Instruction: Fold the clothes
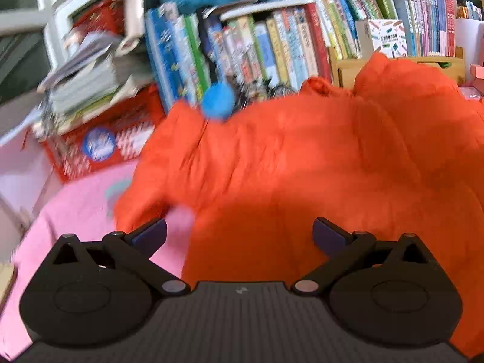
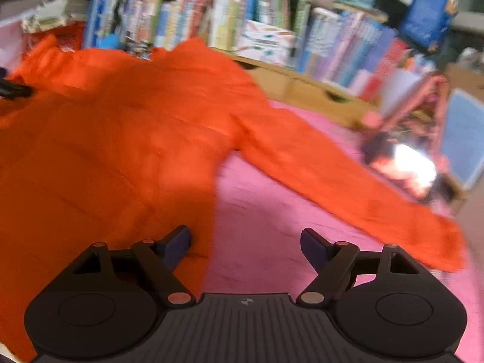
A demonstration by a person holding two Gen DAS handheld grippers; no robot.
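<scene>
orange garment [image 2: 127,127] spread on pink sheet [image 2: 272,217], sleeve [image 2: 348,175] trailing to 4 o'clock. my left gripper [image 1: 239,236] and right gripper [image 2: 245,242] gape wide, empty, flanking the hem, probably for grasping.

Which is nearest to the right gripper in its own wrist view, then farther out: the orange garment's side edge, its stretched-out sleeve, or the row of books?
From the right gripper, open:
1. Orange garment's side edge, just ahead, by the left finger.
2. Stretched-out sleeve, ahead to the right on the pink cover.
3. Row of books, along the back.
</scene>
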